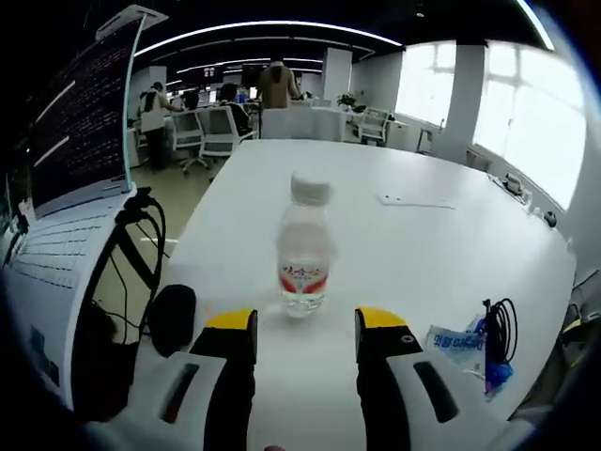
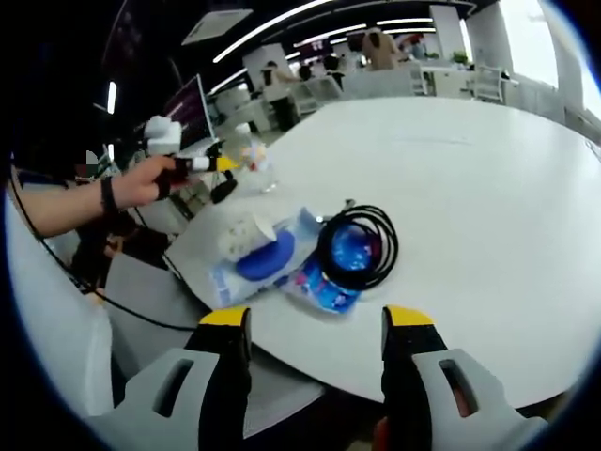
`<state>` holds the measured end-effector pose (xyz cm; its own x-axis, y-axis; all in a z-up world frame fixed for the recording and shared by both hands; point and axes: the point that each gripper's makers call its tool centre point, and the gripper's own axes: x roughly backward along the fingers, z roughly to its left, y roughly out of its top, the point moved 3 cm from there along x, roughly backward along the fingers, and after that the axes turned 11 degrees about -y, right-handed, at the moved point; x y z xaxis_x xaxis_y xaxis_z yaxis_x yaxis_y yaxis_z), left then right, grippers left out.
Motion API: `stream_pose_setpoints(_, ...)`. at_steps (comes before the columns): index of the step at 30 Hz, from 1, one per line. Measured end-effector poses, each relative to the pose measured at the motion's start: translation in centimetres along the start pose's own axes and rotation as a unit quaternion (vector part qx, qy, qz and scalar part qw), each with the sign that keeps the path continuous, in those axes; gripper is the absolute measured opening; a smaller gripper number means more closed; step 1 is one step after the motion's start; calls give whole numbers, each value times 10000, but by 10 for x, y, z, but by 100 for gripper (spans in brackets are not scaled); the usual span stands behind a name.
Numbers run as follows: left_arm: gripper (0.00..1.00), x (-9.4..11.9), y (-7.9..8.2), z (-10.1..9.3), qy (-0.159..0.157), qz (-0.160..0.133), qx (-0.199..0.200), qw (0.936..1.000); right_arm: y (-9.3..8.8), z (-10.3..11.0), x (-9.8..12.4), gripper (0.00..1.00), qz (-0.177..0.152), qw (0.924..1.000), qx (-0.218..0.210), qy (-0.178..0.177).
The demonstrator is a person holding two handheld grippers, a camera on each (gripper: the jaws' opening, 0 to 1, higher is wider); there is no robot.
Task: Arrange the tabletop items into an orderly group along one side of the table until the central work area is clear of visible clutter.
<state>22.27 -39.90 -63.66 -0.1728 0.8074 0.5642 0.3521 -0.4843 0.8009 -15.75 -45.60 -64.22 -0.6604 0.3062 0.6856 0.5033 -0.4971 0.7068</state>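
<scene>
Roughly, progress: we judge the tidying barely begun.
Bottle: water bottle (image 1: 305,249) stands upright just ahead of our left gripper (image 1: 305,331), jaws apart, unheld.
Edge pile: tissue pack (image 2: 255,254) and coiled cable (image 2: 358,246) near our right gripper (image 2: 317,329), jaws apart.
Left: we group them.

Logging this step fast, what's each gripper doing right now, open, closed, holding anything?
Left gripper: open, empty, jaws just short of the clear plastic water bottle with red label.
Right gripper: open, empty, near the coiled black cable.

bottle (image 1: 305,252) ahead, table (image 1: 441,244) beyond open
</scene>
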Motion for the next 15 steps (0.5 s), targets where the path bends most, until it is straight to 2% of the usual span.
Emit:
stream_pose_setpoints(6, 40, 11, -24, -17, -263, 164, -7, 9995, -3, 1, 0, 55, -1, 10000, -35, 21)
stream_pose_setpoints(15, 40, 23, -43, -38, -639, 316, -19, 9975, -7, 1, 0, 55, 14, 10000, -63, 38)
